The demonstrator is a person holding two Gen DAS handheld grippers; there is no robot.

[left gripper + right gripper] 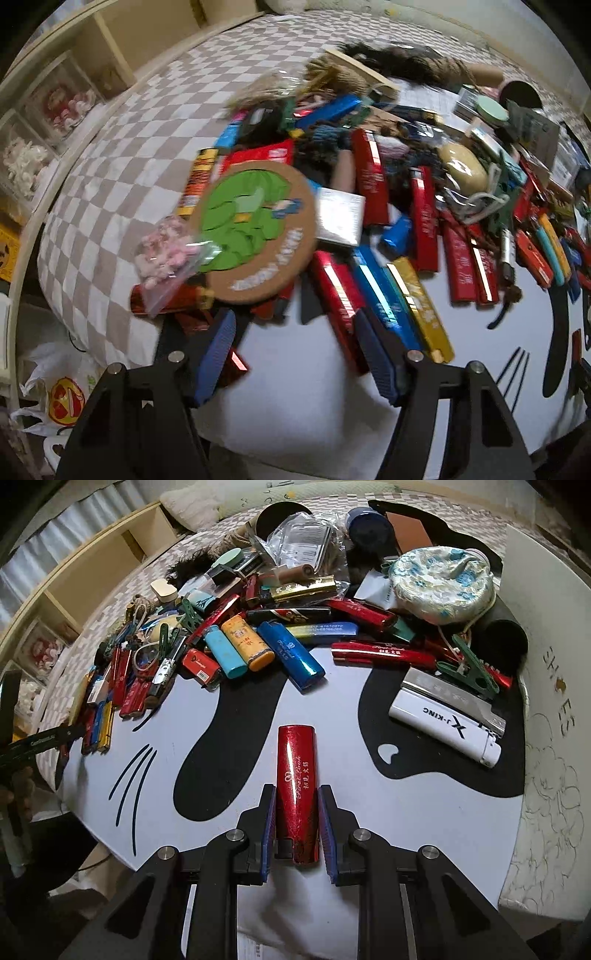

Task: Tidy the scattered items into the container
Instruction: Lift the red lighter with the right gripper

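Observation:
My right gripper (297,797) is shut on a red glitter lighter (296,771) and holds it upright above the white mat with black cat shapes (236,746). My left gripper (295,325) is open and empty, its blue pads (218,354) low over the mat's near edge, just short of a heap of red, blue and gold lighters (384,295). A round cork coaster with green leaves (255,225) and a small bag of pink bits (166,254) lie just ahead of the left finger. The container's white wall (546,716) stands at the right edge.
A heap of lighters, clips and packets (258,627) covers the mat's far half. A white X-KING lighter (443,723), a green clip (469,668) and a floral pouch (443,583) lie at right. The checked bedspread (140,147) and shelves (55,107) lie to the left.

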